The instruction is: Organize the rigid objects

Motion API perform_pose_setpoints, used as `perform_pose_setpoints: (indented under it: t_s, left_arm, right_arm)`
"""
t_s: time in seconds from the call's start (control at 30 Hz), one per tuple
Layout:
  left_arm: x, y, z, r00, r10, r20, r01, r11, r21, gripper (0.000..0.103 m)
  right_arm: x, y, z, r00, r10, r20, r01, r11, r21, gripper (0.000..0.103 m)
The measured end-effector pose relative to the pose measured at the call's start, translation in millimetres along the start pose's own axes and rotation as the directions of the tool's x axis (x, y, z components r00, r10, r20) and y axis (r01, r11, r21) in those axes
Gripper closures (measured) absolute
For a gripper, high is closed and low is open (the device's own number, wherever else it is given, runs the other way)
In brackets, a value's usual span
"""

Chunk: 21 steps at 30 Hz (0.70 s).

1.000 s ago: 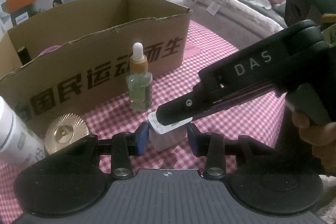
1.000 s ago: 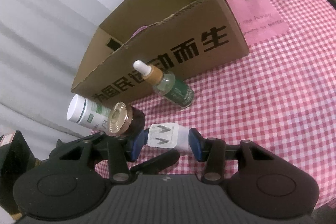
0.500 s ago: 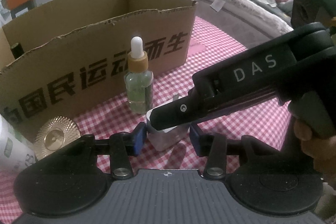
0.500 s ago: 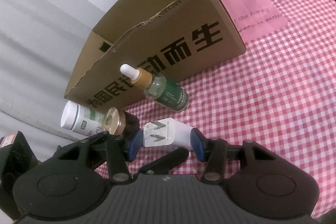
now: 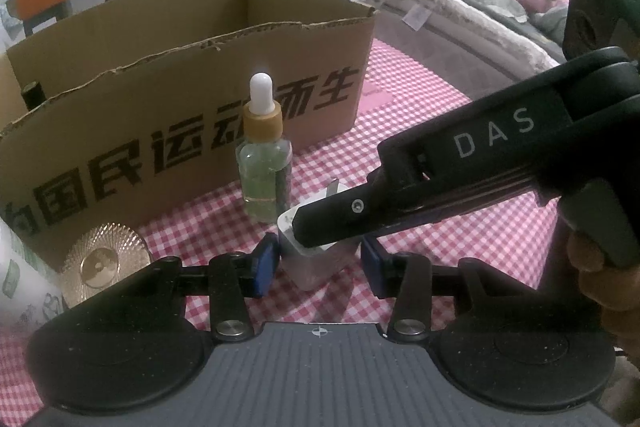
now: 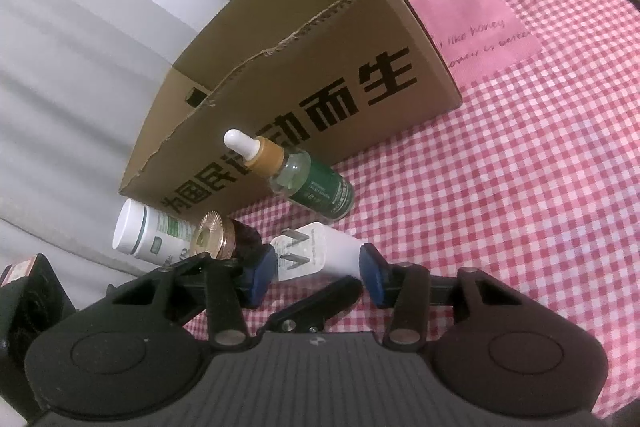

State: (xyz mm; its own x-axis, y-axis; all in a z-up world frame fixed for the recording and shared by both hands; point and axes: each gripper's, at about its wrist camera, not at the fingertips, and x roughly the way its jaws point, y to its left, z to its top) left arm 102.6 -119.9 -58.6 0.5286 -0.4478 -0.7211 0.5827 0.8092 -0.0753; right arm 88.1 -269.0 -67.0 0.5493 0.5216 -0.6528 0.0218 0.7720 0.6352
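Between the jaws of the right tongs (image 6: 316, 267) lies the white plug charger (image 6: 320, 251). One blue pad is on its pronged face and the other on its far end. These jaws have just been closing and look clamped on it. The left tongs (image 5: 318, 259) straddle the same charger from the side. One pad is against it and the other just beside it, and I cannot tell whether they press.

Two tools on one small smooth block is the first risk. If both pull at once, or one lets go late, the charger may twist out and drop onto the checked cloth (image 6: 500, 227). A pad seated on the prongs has little flat surface to hold.

Just beyond the tips stands the dropper bottle (image 5: 264, 167), upright and tall for its base. A forward lift could clip it and tip it over. Off to the left of the tips, the gold-lidded jar (image 6: 224, 239) and the white bottle (image 6: 148, 231) sit close together, so a sideways swing could knock them.

Farthest off is the cardboard box (image 5: 200, 99), probably the goal. Its torn front wall stands high, and a low carry could catch on the rim.
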Motion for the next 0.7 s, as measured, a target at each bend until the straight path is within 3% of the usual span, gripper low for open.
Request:
perform_pose_setpoints:
  t_s: [0.43, 0.7]
  left_arm:
    - [-40, -10, 8, 0.999, 0.030, 0.045, -0.031, 0.999, 0.021, 0.060]
    - [-94, 0, 56, 0.983, 0.107, 0.147, -0.113, 0.993, 0.034, 0.060]
  right_arm:
    - [-32, 22, -4, 0.999, 0.024, 0.031, -0.023, 0.999, -0.027, 0.056]
    - [-71, 88, 31, 0.992, 0.088, 0.085, -0.065, 0.968, -0.243, 0.056]
